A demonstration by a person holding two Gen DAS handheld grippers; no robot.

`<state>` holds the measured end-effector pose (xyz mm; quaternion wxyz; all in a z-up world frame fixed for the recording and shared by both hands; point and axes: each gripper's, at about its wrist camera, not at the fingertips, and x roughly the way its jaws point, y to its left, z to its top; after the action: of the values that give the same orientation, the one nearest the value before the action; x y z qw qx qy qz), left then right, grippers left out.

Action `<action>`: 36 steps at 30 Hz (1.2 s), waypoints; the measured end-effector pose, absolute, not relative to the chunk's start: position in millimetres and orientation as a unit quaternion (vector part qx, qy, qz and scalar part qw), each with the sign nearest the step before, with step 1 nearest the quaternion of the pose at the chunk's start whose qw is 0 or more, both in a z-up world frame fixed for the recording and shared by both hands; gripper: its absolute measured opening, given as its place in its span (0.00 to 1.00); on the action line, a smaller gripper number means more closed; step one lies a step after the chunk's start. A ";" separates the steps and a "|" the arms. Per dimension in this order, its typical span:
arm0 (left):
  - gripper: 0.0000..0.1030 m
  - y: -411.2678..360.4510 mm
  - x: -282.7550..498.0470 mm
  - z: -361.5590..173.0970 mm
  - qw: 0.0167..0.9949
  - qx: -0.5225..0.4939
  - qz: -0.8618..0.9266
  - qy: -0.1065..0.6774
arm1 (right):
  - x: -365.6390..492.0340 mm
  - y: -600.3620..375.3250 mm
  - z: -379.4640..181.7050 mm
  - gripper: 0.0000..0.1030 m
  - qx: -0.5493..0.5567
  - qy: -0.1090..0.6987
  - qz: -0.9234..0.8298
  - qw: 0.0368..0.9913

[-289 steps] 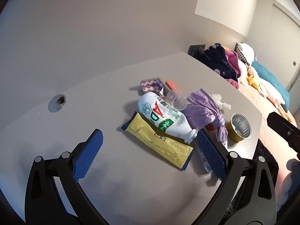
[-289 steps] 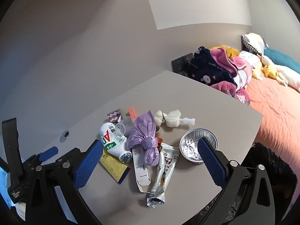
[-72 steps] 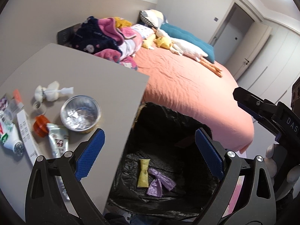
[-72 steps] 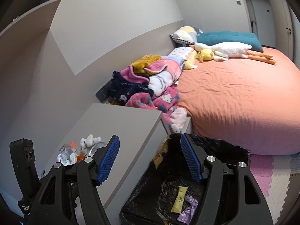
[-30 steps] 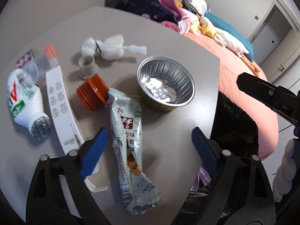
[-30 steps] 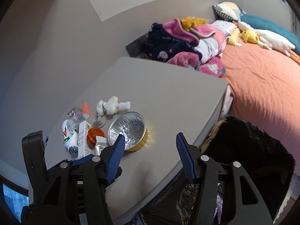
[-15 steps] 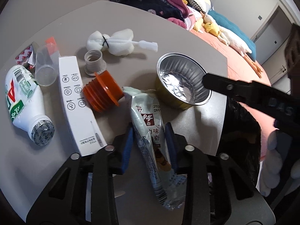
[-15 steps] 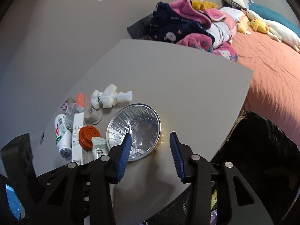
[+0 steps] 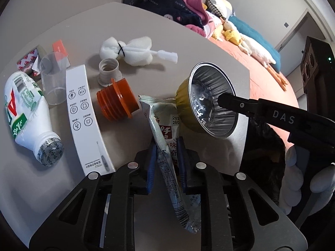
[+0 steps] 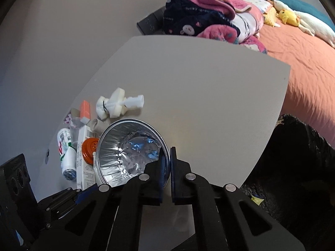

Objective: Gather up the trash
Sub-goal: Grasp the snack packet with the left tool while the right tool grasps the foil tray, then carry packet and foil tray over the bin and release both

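My left gripper is shut on a silver snack wrapper lying on the grey table. My right gripper is shut on the rim of a foil cup, gold outside, and holds it tilted; the cup and the right gripper's finger also show in the left wrist view. Other trash on the table: an orange cap, a white box, a white bottle, a clear cup, a grey cap and white foam.
A black trash bag hangs open off the table's right edge. Beyond it is a bed with an orange cover, a heap of clothes and plush toys. A grey wall stands behind the table.
Both grippers have closed: the left onto the snack wrapper, the right onto the foil cup's rim. The cup is now tipped up off the table.
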<state>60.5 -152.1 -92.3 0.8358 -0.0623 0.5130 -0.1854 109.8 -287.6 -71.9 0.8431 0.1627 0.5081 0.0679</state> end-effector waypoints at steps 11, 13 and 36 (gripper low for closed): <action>0.17 -155.3 57.9 -79.5 0.841 -0.063 -0.198 0.500 | 101.4 -292.3 -52.9 0.05 0.171 0.486 0.073 0.854; 0.17 -157.4 56.7 -76.0 0.842 -0.065 -0.202 0.497 | 98.2 -295.0 -47.5 0.05 0.173 0.480 0.073 0.857; 0.17 -231.3 37.2 -38.4 0.836 -0.033 -0.297 0.461 | 23.7 -363.1 11.4 0.05 0.198 0.409 0.001 0.891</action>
<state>37.2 -231.3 -38.4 0.8356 -0.0330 0.4612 -0.2966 23.7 -363.1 11.4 0.8909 0.1977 0.4088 0.0014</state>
